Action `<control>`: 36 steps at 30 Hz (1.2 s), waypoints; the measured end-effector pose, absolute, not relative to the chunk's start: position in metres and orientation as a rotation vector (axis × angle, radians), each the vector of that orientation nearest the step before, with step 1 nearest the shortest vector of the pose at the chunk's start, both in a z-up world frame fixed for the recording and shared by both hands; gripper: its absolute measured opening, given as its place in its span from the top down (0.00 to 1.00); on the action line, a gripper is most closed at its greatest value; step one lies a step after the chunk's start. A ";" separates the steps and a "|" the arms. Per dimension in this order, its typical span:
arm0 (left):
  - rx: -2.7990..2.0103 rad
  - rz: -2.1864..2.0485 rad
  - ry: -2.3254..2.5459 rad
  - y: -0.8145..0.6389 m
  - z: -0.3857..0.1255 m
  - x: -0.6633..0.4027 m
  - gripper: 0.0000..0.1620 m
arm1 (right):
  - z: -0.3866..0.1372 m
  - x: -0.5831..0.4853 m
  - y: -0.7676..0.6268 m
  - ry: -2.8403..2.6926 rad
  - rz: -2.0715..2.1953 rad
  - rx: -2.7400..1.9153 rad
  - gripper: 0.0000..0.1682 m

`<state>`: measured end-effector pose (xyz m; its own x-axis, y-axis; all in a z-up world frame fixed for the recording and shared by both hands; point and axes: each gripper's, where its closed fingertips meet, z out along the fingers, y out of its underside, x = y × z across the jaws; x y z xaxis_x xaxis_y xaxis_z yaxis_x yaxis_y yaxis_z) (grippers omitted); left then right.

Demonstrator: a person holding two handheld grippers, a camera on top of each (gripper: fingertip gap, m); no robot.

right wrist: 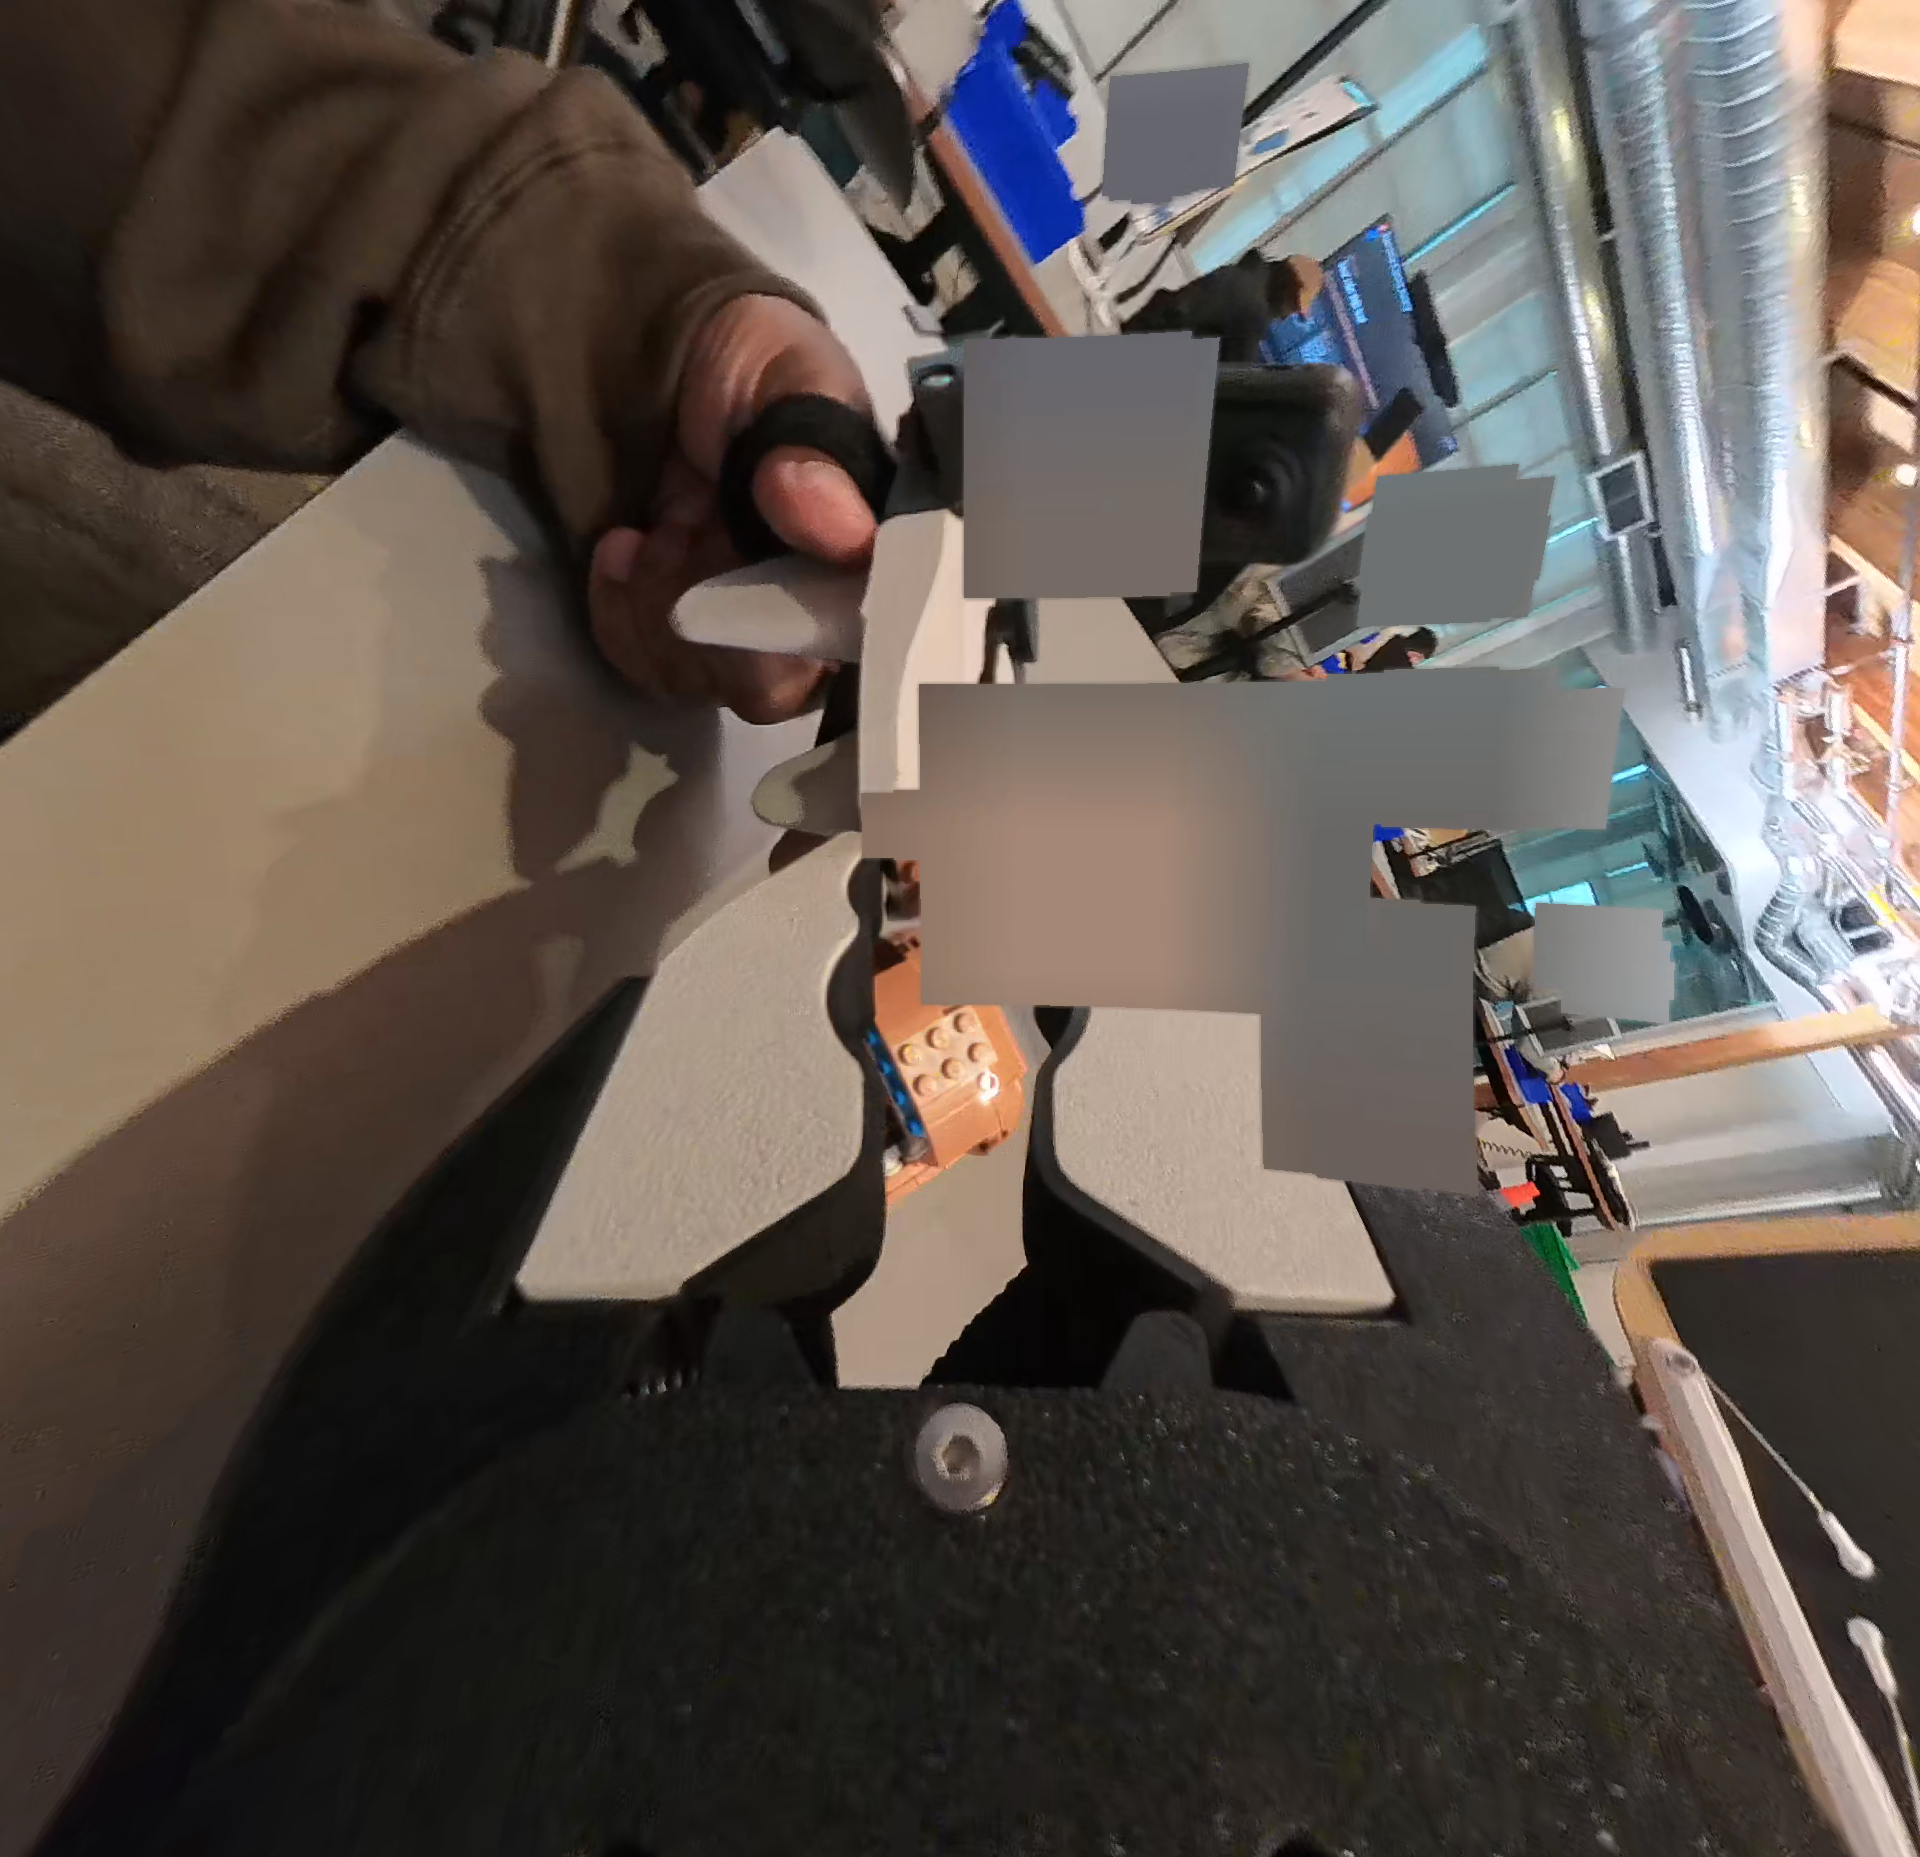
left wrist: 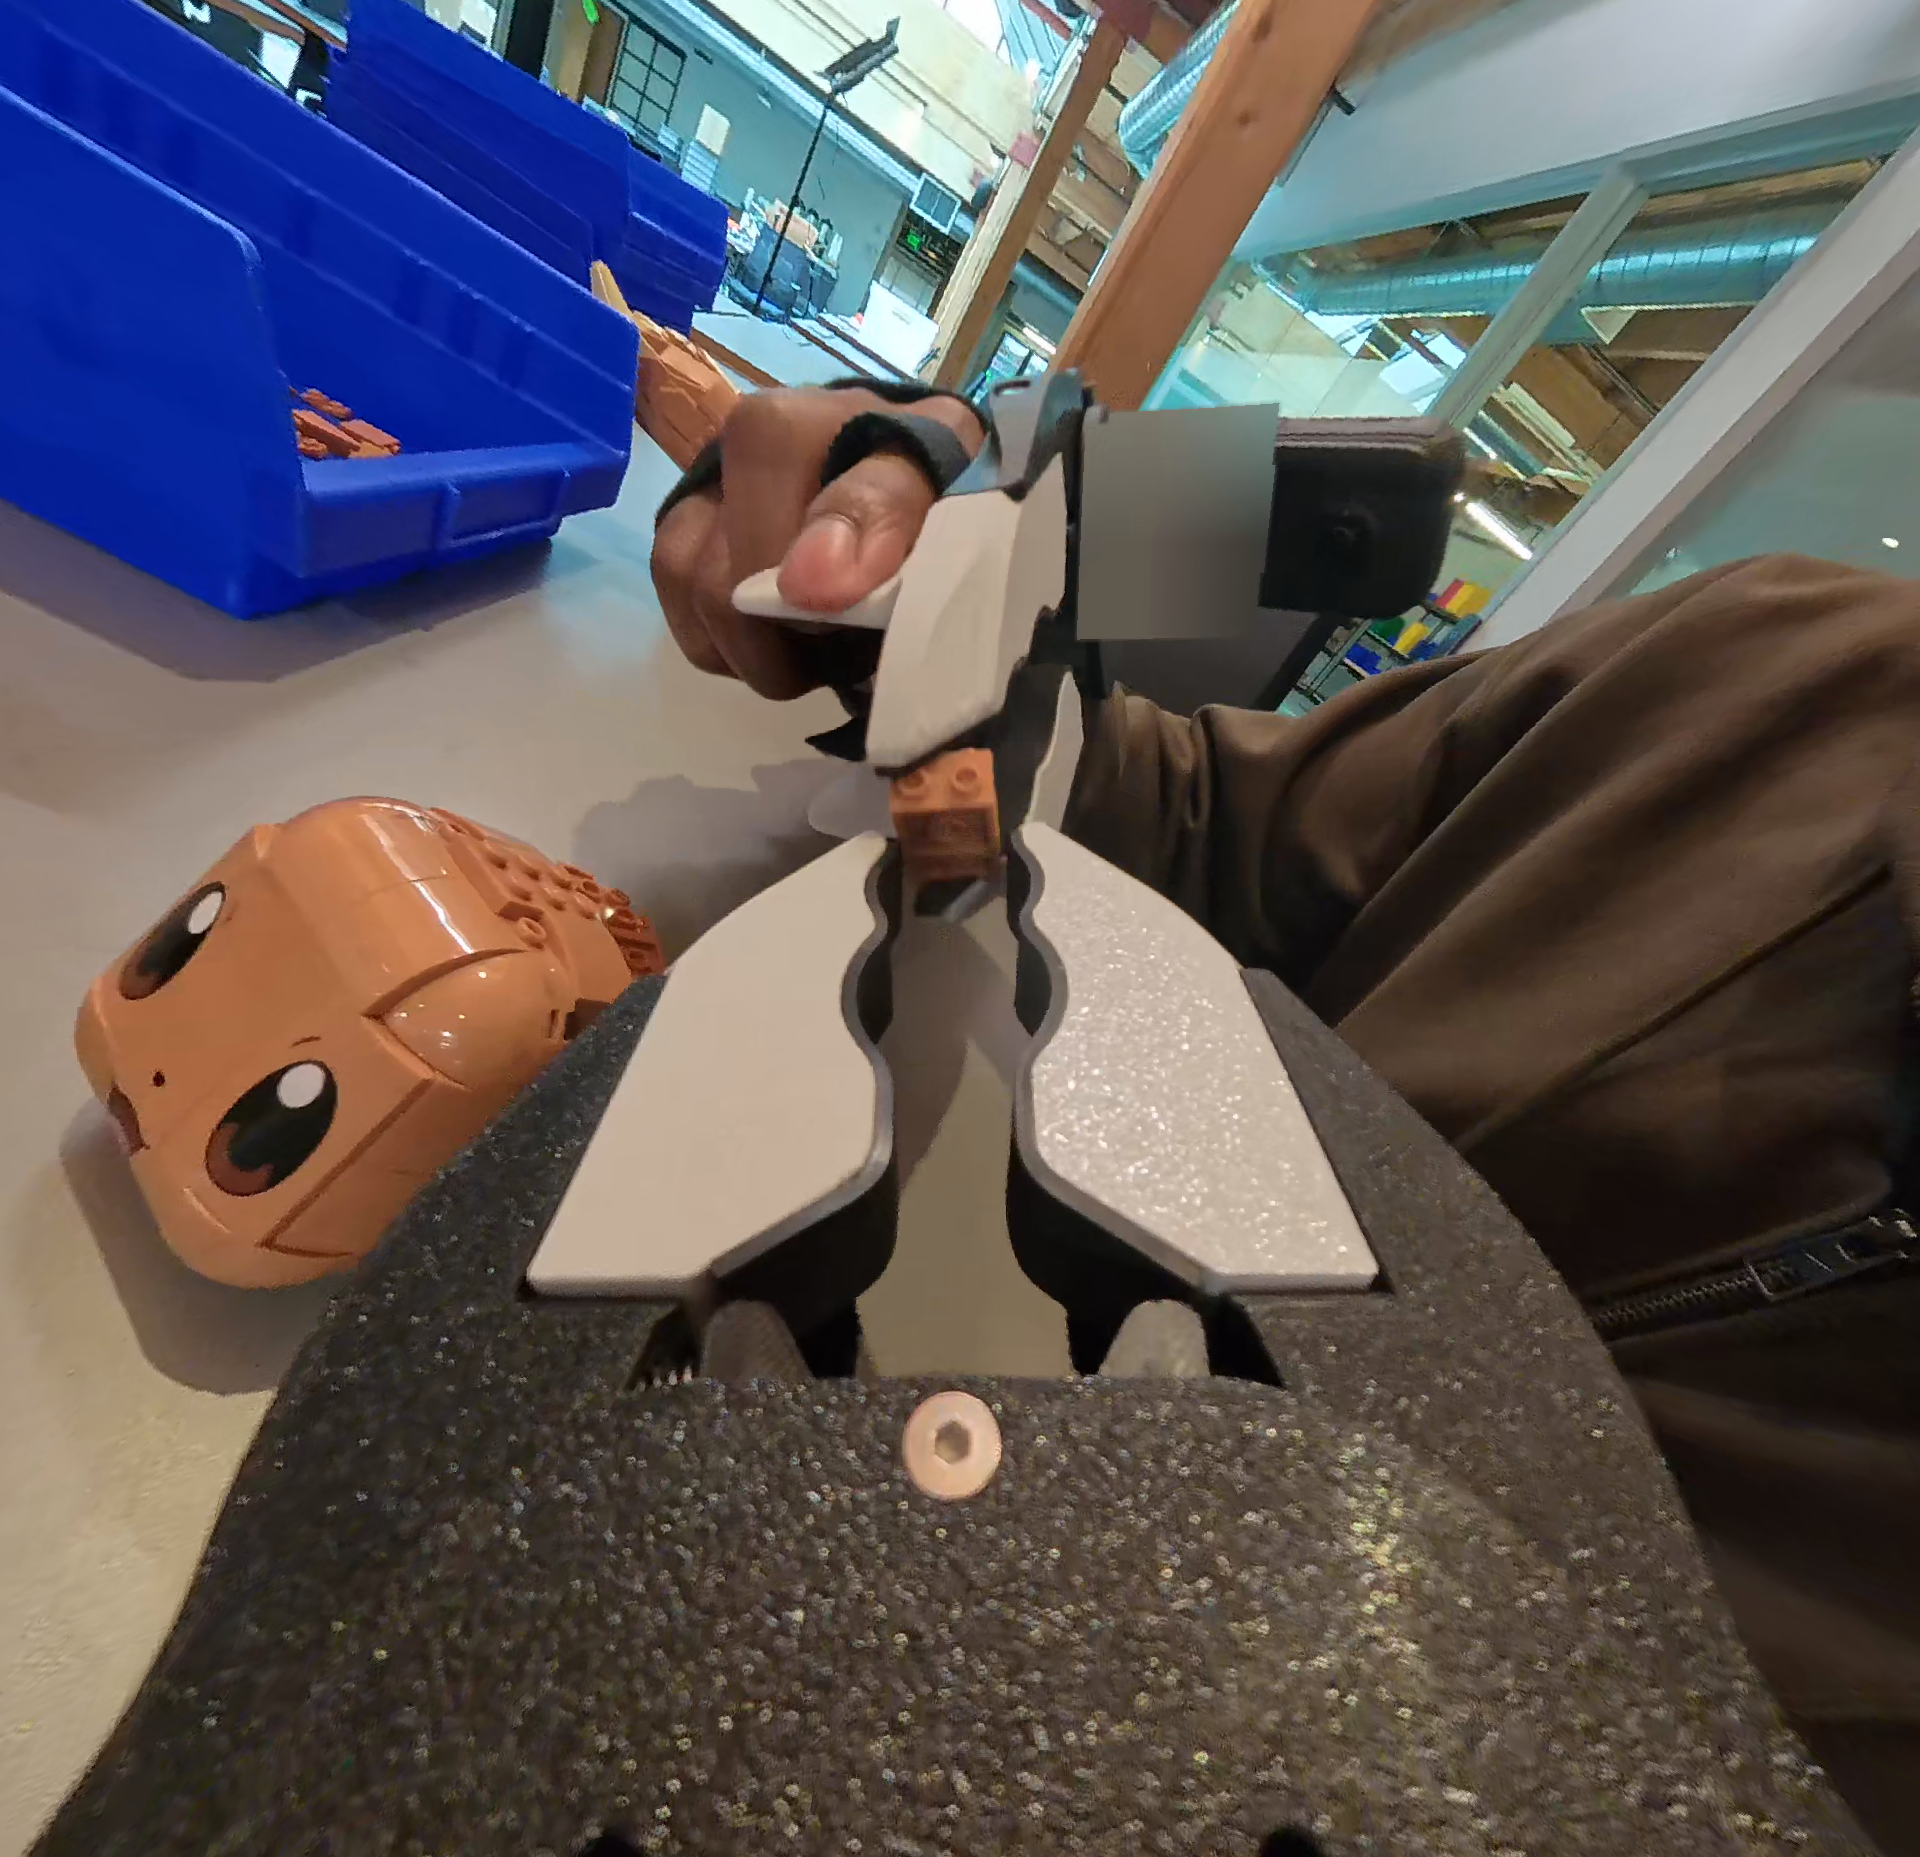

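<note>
Left wrist view puts your left tool (left wrist: 951, 851) low over a pale grey surface (left wrist: 312, 727), its two light grey fingers drawn close around a small brown brick (left wrist: 943, 820) at their tips. Your right tool (left wrist: 935, 727) comes in from above and opposite, nipping the same brick by its upper part, so both tools are clamped on it, tip to tip. Your hand (left wrist: 769, 550) grips the right tool's handle, with a brown sleeve (left wrist: 1507, 924) running off to the right.

To the left on the surface lies a tan brick-built character head (left wrist: 322, 1049), tipped on its side, just beside your left tool's body. Farther back stand blue plastic bins (left wrist: 208, 332); the nearest one holds a few loose brown pieces (left wrist: 343, 431). A tan brick-built part (left wrist: 675, 384) shows behind your hand; what supports it is hidden.

In the right wrist view, the right tool (right wrist: 951, 934) is seen from behind, and a mosaic patch covers most of its tips. Between its fingers, lower down, you can see an orange-brown brick assembly (right wrist: 951, 1090) with studs and a blue edge.

Around you the room is large and open: slanting wooden beams (left wrist: 1195, 176), silver ventilation ducts (right wrist: 1662, 301), glass partitions (left wrist: 1558, 280), a lit screen (right wrist: 1351, 321) and other benches far off.
</note>
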<state>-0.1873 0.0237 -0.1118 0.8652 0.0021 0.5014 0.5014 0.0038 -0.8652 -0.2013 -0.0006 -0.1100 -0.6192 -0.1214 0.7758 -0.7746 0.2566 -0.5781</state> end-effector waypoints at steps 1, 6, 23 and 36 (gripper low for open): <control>-1.519 -0.408 -0.415 0.023 -0.111 -0.188 0.88 | -0.108 -0.203 0.001 -1.919 1.412 0.786 0.85; -1.510 -0.400 -0.428 0.025 -0.110 -0.191 0.85 | -0.106 -0.209 0.004 -1.938 1.475 0.702 0.85; -1.511 -0.432 -0.427 0.027 -0.111 -0.189 0.89 | -0.112 -0.190 0.001 -1.914 1.489 0.810 0.81; -1.435 -0.439 -0.478 0.020 -0.106 -0.199 0.90 | -0.106 -0.199 0.000 -1.928 1.492 0.717 0.85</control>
